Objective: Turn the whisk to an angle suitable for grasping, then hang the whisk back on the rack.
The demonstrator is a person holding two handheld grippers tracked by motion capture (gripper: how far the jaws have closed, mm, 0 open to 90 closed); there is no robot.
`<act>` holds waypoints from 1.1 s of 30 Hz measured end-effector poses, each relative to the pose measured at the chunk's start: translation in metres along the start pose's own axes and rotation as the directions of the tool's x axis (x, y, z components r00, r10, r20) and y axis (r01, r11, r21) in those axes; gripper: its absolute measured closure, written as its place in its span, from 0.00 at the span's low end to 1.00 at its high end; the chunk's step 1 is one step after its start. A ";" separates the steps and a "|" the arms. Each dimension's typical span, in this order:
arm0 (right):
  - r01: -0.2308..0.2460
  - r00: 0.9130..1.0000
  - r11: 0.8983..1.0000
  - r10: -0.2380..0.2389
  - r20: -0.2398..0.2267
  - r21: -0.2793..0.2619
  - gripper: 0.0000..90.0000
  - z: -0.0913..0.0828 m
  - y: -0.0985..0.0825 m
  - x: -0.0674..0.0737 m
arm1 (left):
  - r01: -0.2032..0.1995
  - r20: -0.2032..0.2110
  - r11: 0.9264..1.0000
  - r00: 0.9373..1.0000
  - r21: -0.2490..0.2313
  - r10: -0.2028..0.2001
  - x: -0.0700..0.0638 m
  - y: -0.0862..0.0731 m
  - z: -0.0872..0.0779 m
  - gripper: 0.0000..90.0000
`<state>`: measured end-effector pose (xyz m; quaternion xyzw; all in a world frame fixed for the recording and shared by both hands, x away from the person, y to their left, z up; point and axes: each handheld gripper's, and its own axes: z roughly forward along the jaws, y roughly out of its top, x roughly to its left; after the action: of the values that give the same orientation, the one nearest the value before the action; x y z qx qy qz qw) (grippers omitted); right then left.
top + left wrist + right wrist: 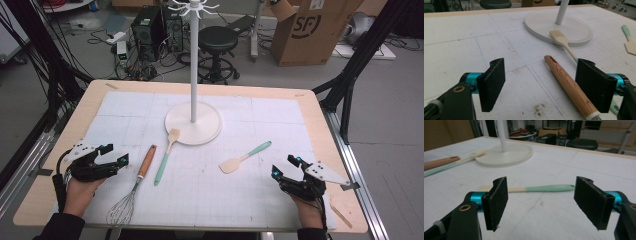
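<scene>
The whisk [131, 188] lies on the counter [310, 107] just beside the left gripper [116, 154], its wooden handle between that gripper's wide-open, empty fingers [492, 82] in the left gripper view. The spatula [244, 158] lies ahead of the right gripper [285, 166], equally wide open and empty. A good pick likely means centring each handle between the pads and closing squarely. The silicone brush [166, 156] leans on the rack's base [207, 131]. A cardboard box [310, 30] beyond reads "SF".
</scene>
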<state>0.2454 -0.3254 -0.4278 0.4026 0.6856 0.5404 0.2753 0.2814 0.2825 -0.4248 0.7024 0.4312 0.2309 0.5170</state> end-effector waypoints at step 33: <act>0.025 0.999 1.000 -0.025 0.040 -0.009 0.27 -0.020 0.007 -0.002 | -0.033 0.063 0.993 0.998 0.109 0.026 -0.025 0.010 0.015 0.28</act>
<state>0.2316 -0.3367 -0.4159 0.4035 0.6823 0.5321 0.2976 0.2843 0.2525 -0.4177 0.7430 0.4166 0.1926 0.4871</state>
